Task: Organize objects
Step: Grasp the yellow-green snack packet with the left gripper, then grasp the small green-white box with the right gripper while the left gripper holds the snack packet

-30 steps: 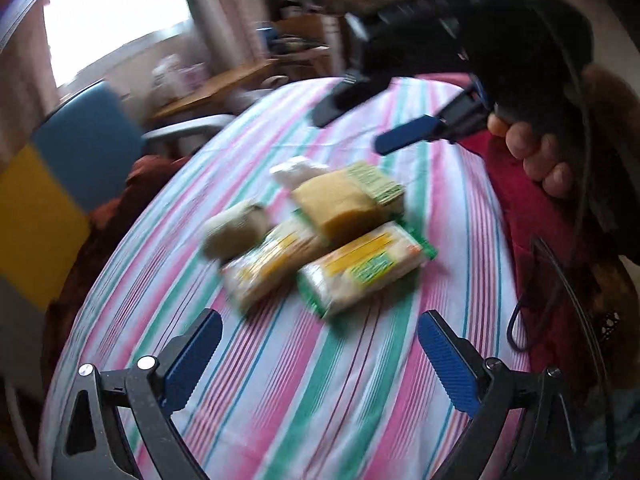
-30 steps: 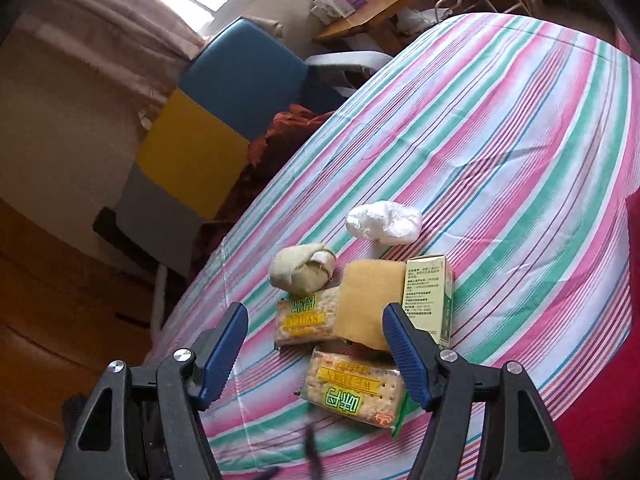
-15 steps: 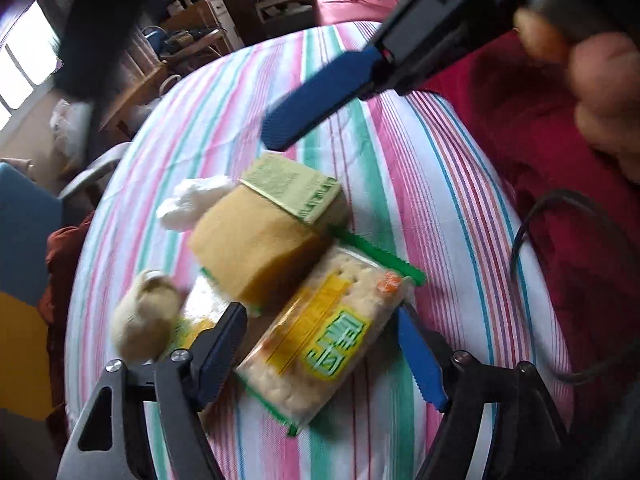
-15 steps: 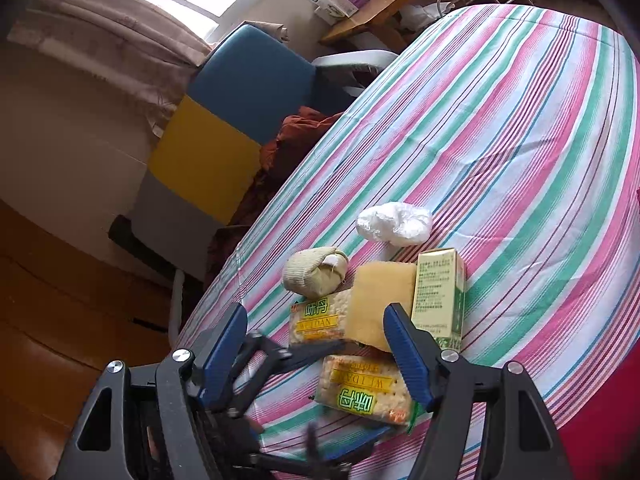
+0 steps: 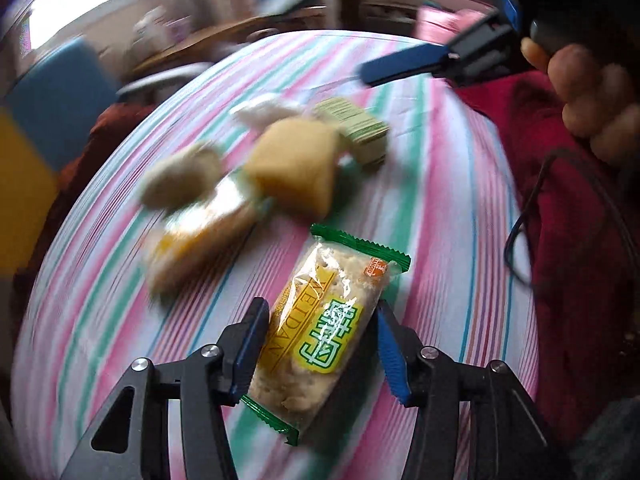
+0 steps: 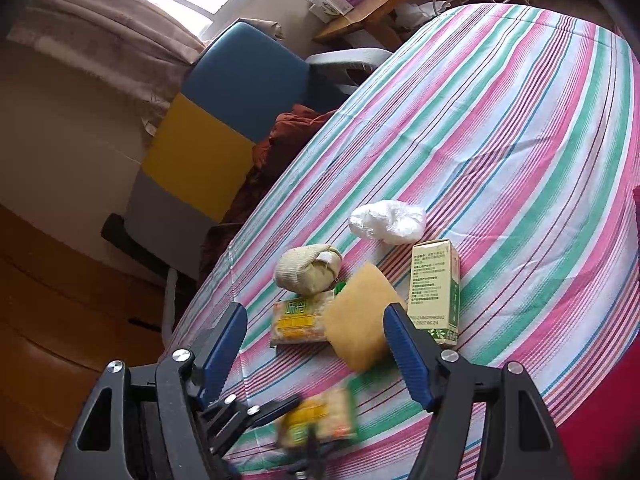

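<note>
My left gripper (image 5: 320,344) is shut on a cracker packet (image 5: 324,332) with green ends and holds it just above the striped tablecloth (image 5: 440,208); it shows blurred in the right wrist view (image 6: 320,420). A second cracker packet (image 6: 300,320), a yellow sponge (image 6: 360,320), a green carton (image 6: 436,288), a beige rolled cloth (image 6: 308,268) and a white crumpled bag (image 6: 386,222) lie clustered on the table. My right gripper (image 6: 316,352) is open and empty above the cluster; one of its fingers (image 5: 404,66) shows in the left wrist view.
A blue, yellow and grey chair (image 6: 224,120) with a rust cloth (image 6: 280,148) stands at the table's left edge. A wooden side table (image 6: 372,16) with boxes is beyond. A red garment (image 5: 568,184) and a black cable (image 5: 528,220) are at the right.
My left gripper closed on the near cracker packet and pulled it away from the cluster toward me. My right gripper stayed open above the cluster.
</note>
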### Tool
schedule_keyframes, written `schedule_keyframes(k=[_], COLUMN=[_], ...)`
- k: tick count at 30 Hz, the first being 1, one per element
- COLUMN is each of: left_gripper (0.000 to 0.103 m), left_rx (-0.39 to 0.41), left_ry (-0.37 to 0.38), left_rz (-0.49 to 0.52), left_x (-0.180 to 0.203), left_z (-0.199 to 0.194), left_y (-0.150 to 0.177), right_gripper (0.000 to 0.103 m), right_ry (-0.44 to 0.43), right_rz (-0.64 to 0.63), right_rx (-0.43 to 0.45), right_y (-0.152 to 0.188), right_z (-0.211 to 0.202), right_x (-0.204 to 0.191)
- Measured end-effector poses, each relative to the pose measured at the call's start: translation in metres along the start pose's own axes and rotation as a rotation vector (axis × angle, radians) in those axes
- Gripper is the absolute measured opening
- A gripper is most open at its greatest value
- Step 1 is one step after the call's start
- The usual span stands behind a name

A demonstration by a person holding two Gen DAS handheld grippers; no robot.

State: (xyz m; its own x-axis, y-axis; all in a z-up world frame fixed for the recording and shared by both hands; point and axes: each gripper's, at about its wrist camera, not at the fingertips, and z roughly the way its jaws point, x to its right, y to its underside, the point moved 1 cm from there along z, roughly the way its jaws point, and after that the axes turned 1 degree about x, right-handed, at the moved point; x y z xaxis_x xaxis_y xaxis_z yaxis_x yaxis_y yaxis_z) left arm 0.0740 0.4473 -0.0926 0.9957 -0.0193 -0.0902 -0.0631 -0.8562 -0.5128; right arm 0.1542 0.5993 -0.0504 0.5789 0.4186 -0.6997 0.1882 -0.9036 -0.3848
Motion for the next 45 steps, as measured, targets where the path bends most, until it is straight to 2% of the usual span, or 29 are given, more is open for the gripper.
schedule_keyframes(k=[8, 12, 15, 23, 29, 31, 34, 38, 42, 44, 45], left_gripper=[0.053, 0.053, 0.053, 0.053, 0.053, 0.053, 0.053, 0.053, 0.053, 0.053, 0.053], left_rx=[0.034, 0.048, 0.053, 0.079, 0.102, 0.108, 0.116, 0.125, 0.131, 0.133, 0.133], left_ry=[-0.107, -0.131, -0.103, -0.109, -0.116, -0.116, -0.109, -0.102, -0.096, -0.097, -0.098], left_rz=[-0.283, -0.355, -0.42, -0.426, -0.426, -0.428, -0.432, -0.443, -0.447, -0.447, -0.447], left_x=[-0.021, -0.024, -0.039, -0.038, -0.039, -0.039, -0.04, -0.041, -0.042, -0.042, -0.042], left_z=[-0.04, -0.039, -0.038, -0.036, -0.037, -0.038, -0.039, -0.04, -0.04, -0.04, -0.04], left_y=[0.072, 0.084, 0.089, 0.089, 0.095, 0.096, 0.097, 0.099, 0.1, 0.1, 0.1], right_gripper=[0.072, 0.072, 0.072, 0.069, 0.067, 0.067, 0.066, 0.059, 0.054, 0.053, 0.049], right_ry=[0.055, 0.095, 0.156, 0.258, 0.325, 0.356, 0.483, 0.575, 0.589, 0.622, 0.633], right_rz=[-0.024, -0.023, -0.011, -0.017, -0.084, -0.1, -0.15, -0.127, -0.089, -0.089, -0.086], right_rx=[-0.025, -0.033, -0.019, -0.022, -0.101, -0.153, -0.174, -0.16, -0.205, -0.207, -0.204], right_y=[0.0, 0.0, 0.001, -0.001, 0.002, 0.001, -0.005, -0.02, -0.027, -0.032, -0.034], right_z=[0.005, 0.007, 0.005, 0.01, 0.024, 0.032, 0.037, 0.043, 0.059, 0.064, 0.066], right_x=[-0.002, -0.001, 0.0, 0.0, -0.008, -0.008, -0.008, 0.002, 0.013, 0.015, 0.017])
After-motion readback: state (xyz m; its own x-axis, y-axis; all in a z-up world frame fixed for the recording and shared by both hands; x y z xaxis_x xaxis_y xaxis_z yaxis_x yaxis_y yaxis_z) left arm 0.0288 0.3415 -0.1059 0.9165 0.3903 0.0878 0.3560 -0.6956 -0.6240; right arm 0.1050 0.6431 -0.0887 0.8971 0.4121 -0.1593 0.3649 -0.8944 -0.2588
